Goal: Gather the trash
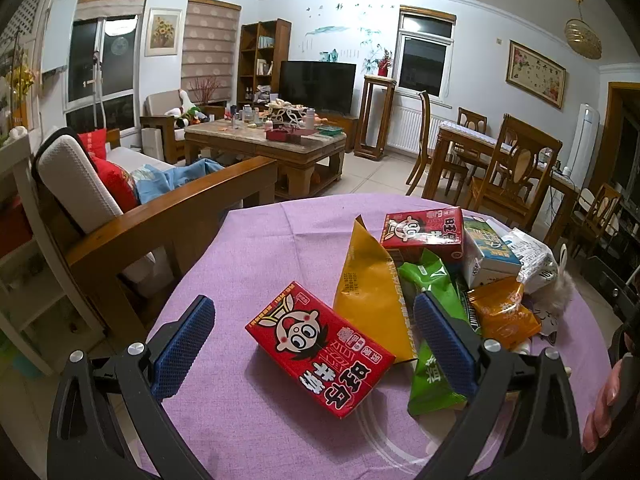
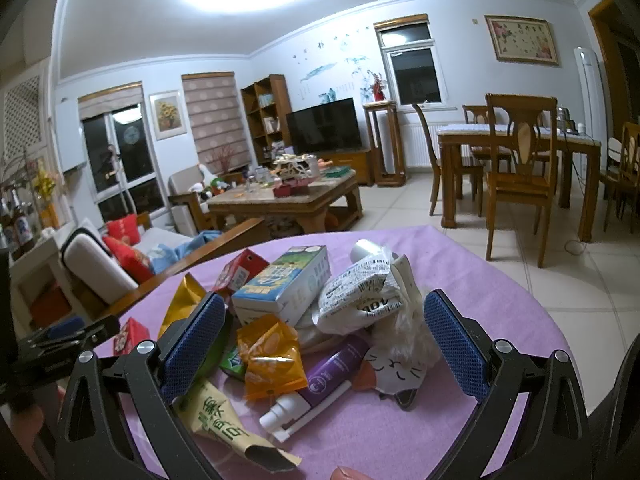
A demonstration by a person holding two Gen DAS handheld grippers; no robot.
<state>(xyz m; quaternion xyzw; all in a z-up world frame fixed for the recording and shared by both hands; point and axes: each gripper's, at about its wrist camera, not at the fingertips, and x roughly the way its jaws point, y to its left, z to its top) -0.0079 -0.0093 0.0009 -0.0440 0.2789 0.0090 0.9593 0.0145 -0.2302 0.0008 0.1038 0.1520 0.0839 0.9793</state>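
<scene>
The flat red cardboard drink carton with the cartoon face (image 1: 320,350) lies on the purple tablecloth (image 1: 256,248), left of the wrapper pile, squarely between the left gripper's (image 1: 314,344) wide-spread blue pads. Its long axis runs diagonally across that gap, so the left looks nearer. The right gripper (image 2: 324,344), equally wide, hovers empty over the pile's crinkled orange snack packet (image 2: 272,356).

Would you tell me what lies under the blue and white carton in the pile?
The blue and white carton rests on wrappers: an orange wrapper shows at its front, a white packet beside it. Whatever lies directly beneath is covered.
</scene>
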